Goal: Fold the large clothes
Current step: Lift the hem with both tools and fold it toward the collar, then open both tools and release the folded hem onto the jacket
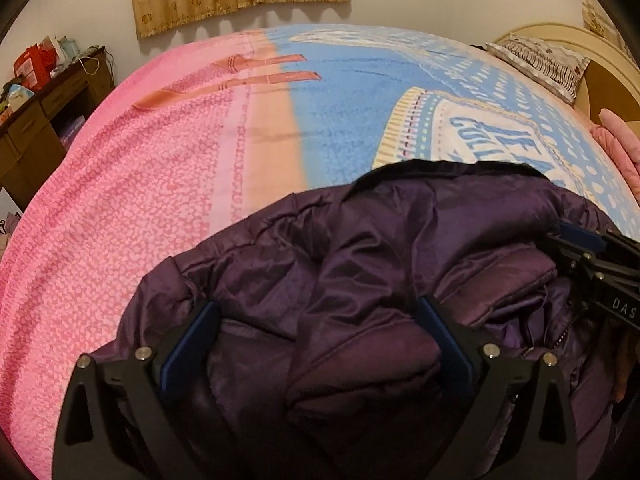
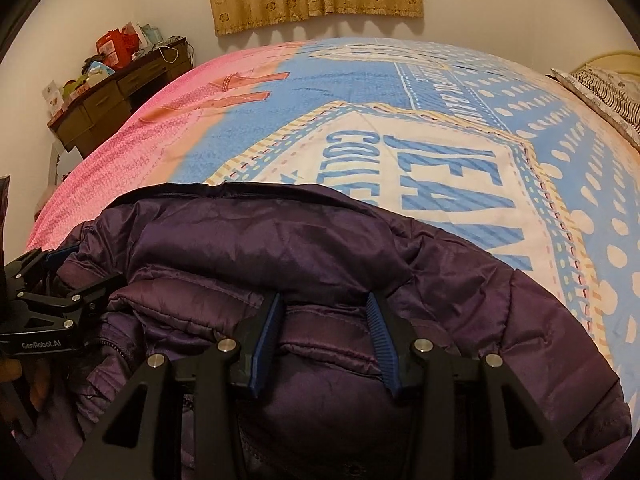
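While both claws, left (image 1: 316,320) and right (image 2: 326,316), gape over the jacket (image 2: 260,240), its slick puffy bulk wants hem grips.

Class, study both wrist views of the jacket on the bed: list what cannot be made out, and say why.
- Jacket: its near part is cut off by the bottom edge in both views, so the fold's progress is unclear.
- Bedsheet lettering: partly covered by the jacket.
- Desk clutter: too small to identify.
- Left gripper and right gripper: jaws apart with fabric between, but contact is not clear.
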